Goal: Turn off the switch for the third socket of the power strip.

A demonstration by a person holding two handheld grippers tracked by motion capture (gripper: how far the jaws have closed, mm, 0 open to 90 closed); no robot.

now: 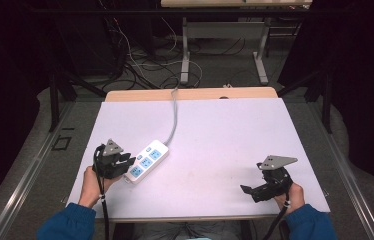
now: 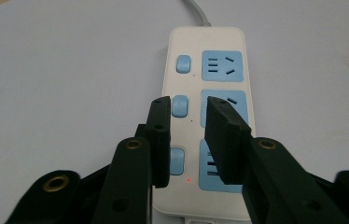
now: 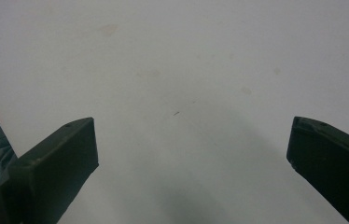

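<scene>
In the high view, a white power strip (image 1: 146, 161) with blue sockets lies left of centre on the pale tabletop (image 1: 215, 135), its grey cord (image 1: 173, 116) running toward the top of the frame. The left gripper (image 1: 125, 161) sits at the strip's near end, low left in the frame. The right gripper (image 1: 249, 190) rests low right, well apart from the strip, over bare surface.

In the left gripper view, the jaws are drawn narrow with a small gap between them, hovering over the power strip (image 2: 205, 84) around the middle switch (image 2: 180, 105); nothing is pinched between them, and whether a tip touches the strip I cannot tell. The likely step is pressing a switch: it would go best with one tip centred on the button, pushed straight down so the strip does not slide.

In the right gripper view, the jaws stand wide apart over the bare tabletop (image 3: 177, 70), holding nothing.
</scene>
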